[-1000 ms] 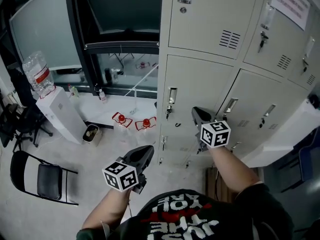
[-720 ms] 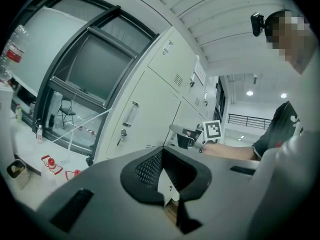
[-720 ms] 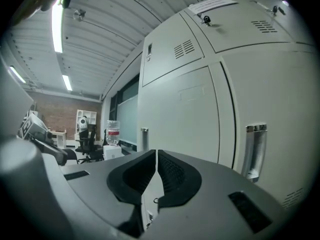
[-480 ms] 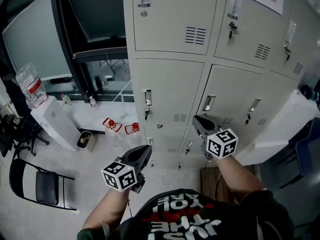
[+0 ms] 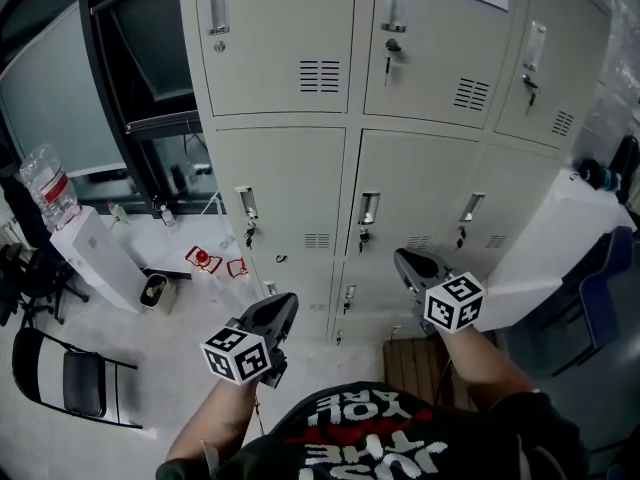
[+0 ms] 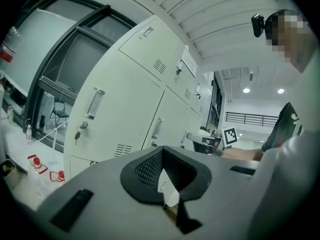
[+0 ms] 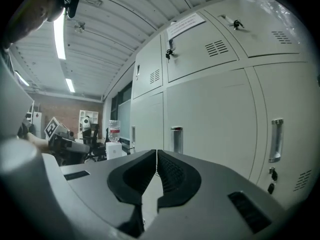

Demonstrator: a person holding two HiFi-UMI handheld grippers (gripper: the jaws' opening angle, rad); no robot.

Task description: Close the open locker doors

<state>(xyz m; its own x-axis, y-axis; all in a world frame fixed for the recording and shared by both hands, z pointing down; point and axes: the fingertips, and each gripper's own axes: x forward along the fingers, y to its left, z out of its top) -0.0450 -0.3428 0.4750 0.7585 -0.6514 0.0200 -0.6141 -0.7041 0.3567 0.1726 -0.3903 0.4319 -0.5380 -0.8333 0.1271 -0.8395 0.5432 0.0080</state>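
Note:
A bank of cream lockers (image 5: 290, 188) fills the head view, and the doors straight ahead sit flush, with handles and keys. At the right a pale panel (image 5: 565, 243) angles out from the locker front like an open door. My left gripper (image 5: 283, 305) is held level in front of the lower lockers, shut and empty. My right gripper (image 5: 405, 261) is also shut with nothing in it, close to the lower middle door. In the left gripper view the lockers (image 6: 125, 114) run off to the right. The right gripper view faces closed doors (image 7: 215, 109).
A water dispenser with its bottle (image 5: 45, 183) stands at the left by a dark window frame (image 5: 110, 98). On the floor are a folding chair (image 5: 70, 383), a small bin (image 5: 153, 290) and red items (image 5: 203, 260). A wooden pallet (image 5: 415, 363) lies below the lockers, and a blue chair (image 5: 600, 298) stands right.
The whole scene has slid left in the head view as the person moved right along the lockers. Both grippers travelled along with them and stayed shut.

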